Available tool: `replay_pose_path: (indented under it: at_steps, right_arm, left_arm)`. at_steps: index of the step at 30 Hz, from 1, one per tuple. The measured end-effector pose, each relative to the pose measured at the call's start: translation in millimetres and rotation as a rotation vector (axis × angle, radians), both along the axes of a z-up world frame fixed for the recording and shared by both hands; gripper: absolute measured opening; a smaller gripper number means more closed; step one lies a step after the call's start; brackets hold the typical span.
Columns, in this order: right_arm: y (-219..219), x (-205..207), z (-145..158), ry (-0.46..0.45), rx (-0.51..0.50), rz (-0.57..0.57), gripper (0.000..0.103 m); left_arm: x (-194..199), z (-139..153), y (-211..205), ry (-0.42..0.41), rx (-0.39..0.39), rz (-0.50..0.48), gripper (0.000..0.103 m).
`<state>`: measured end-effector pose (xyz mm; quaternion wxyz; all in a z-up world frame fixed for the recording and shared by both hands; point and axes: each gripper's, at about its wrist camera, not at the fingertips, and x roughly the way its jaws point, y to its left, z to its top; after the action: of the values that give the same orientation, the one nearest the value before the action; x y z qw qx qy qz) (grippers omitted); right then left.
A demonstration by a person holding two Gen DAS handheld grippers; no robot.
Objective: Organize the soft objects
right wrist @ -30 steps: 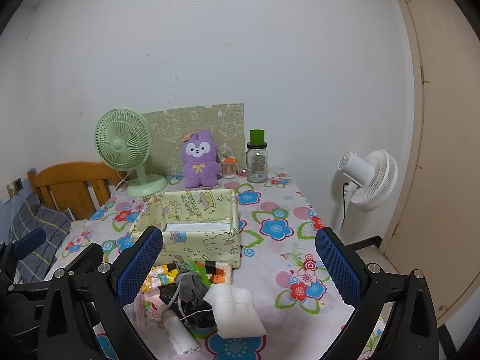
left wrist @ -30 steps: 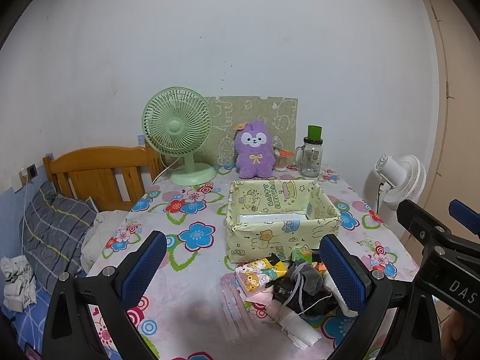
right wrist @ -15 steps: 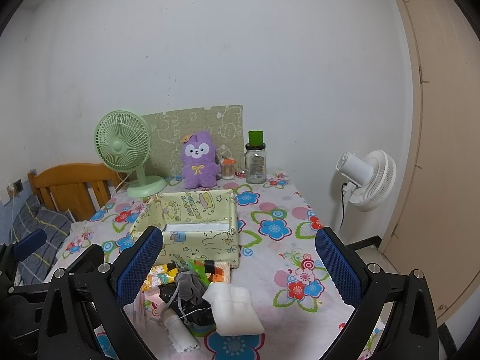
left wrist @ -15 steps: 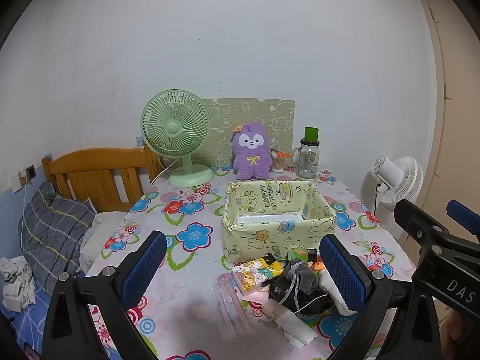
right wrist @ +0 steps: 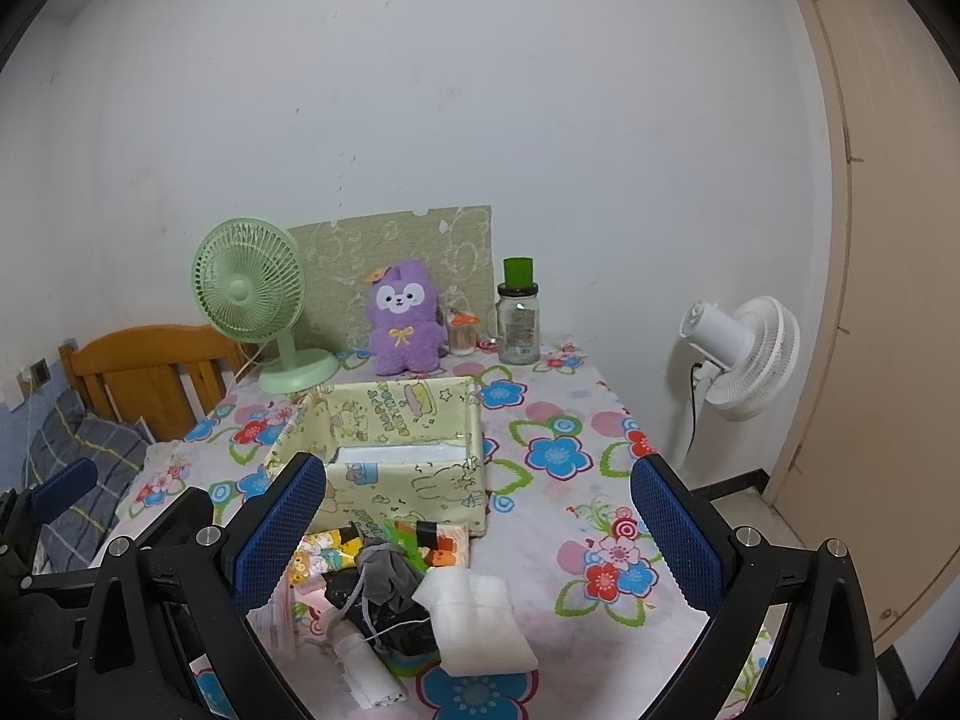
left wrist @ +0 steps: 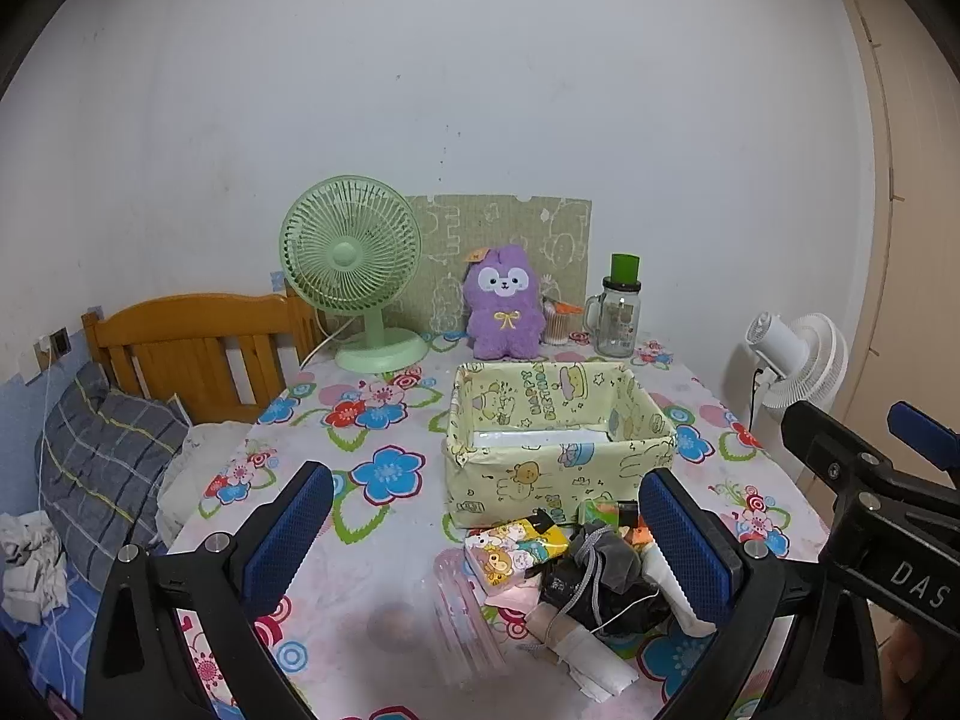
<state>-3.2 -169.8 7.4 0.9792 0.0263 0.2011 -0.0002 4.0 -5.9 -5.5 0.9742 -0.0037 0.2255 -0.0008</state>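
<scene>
I see both claws, left gripper [left wrist: 489,534] and right gripper [right wrist: 480,534], spread apart, holding nothing, above the near tabletop edge; soft-item pile [right wrist: 384,582] sits there, touching the yellow cartoon-print fabric box [right wrist: 420,468]; green desk fan [left wrist: 354,264] and purple plush toy [left wrist: 504,312] stand along the far edge.

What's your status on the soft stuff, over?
Left tool and right tool open, nothing held. Soft pile on the table in front of the yellow fabric box. Path clear.

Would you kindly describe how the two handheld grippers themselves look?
Both the left gripper and right gripper have black plastic frames with silver screws, and fingers faced with blue, diamond-textured pads. White letters "DAS" mark the right gripper's body in the left wrist view.
</scene>
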Motion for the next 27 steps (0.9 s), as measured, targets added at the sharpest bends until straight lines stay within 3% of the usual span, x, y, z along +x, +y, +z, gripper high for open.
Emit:
replay_pose_path:
  at_steps: [14,27]
  right_arm:
    - [-2,20,15,0.014,0.006,0.02,0.103]
    - [12,53,-31,0.099,0.001,0.111,0.103]
  left_arm:
    - [14,13,-4,0.005,-0.009,-0.025,0.103]
    - [43,-41,3,0.118,-0.026,-0.018,0.103]
